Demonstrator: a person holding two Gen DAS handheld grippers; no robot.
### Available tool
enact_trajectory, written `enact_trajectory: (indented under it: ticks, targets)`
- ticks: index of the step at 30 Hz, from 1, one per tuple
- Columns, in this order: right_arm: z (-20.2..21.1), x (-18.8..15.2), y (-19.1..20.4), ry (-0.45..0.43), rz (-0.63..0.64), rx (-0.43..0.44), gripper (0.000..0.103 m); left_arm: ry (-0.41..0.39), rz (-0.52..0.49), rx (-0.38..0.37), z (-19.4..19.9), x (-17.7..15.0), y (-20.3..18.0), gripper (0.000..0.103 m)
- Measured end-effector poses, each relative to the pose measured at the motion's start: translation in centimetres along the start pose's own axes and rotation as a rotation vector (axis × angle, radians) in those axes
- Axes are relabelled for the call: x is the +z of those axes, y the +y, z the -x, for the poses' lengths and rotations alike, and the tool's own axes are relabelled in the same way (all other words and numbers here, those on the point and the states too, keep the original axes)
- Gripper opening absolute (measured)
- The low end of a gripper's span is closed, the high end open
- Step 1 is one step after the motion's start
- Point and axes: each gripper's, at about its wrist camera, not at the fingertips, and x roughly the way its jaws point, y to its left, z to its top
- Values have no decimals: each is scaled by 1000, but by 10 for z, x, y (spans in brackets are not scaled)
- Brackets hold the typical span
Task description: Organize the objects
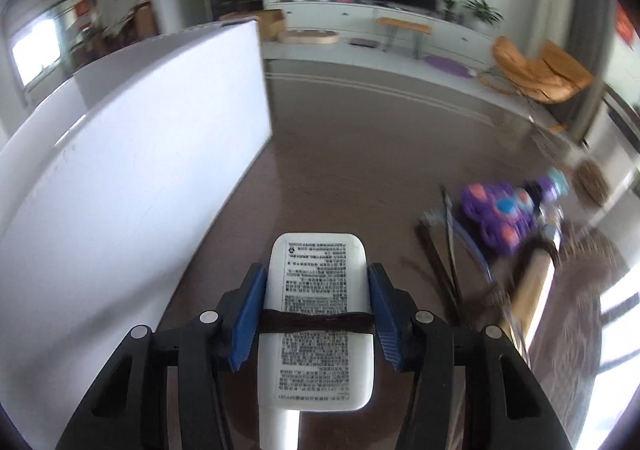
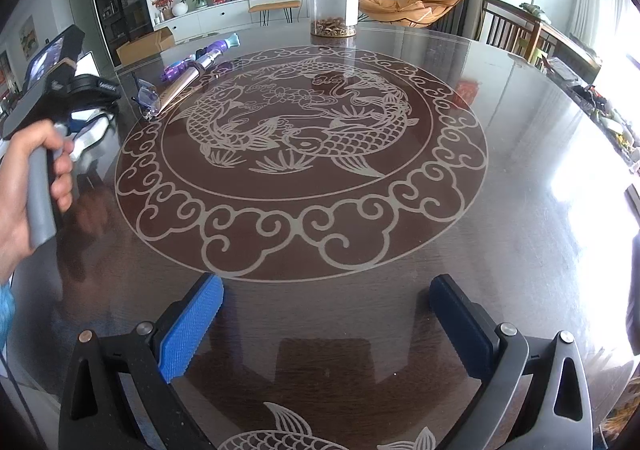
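Clamped between the blue ribbed pads of the left tongs (image 1: 318, 314) is a flat white plastic tube printed with dense black text (image 1: 320, 314); its long axis runs straight along the fingers, with the squared end pointing forward past the fingertips and the neck back toward the camera. A dark hair band (image 1: 318, 321) is wrapped across its middle at the level of the pads. To the left of these tongs a large white panel (image 1: 132, 154) is seen, and ahead to the right a blurred purple toy with orange and blue spots (image 1: 504, 214) lies on the dark counter (image 1: 340, 178).

The right tongs (image 2: 326, 326) are held wide and empty above the glossy counter with its etched fish medallion. Well ahead and to their left, a slim gold-and-purple bottle (image 2: 188, 78) and clear-framed glasses (image 2: 146, 98) are laid, and farther off a clear jar (image 2: 333, 6) is stood. The tube is judged to be the left hand's (image 2: 28, 186) job, since it is already carried there.
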Motion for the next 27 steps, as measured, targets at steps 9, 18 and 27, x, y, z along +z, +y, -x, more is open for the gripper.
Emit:
enact_trajectory:
  ticks: [9, 18, 27]
  targets:
    - [0, 0, 0, 0, 0, 0, 103, -15, -216, -161, 75, -89, 10, 51]
    - [0, 0, 0, 0, 0, 0, 103, -18, -351, -243, 112, -135, 24, 73]
    - [0, 0, 0, 1, 0, 0, 103, 45, -317, -237, 101, -131, 25, 103]
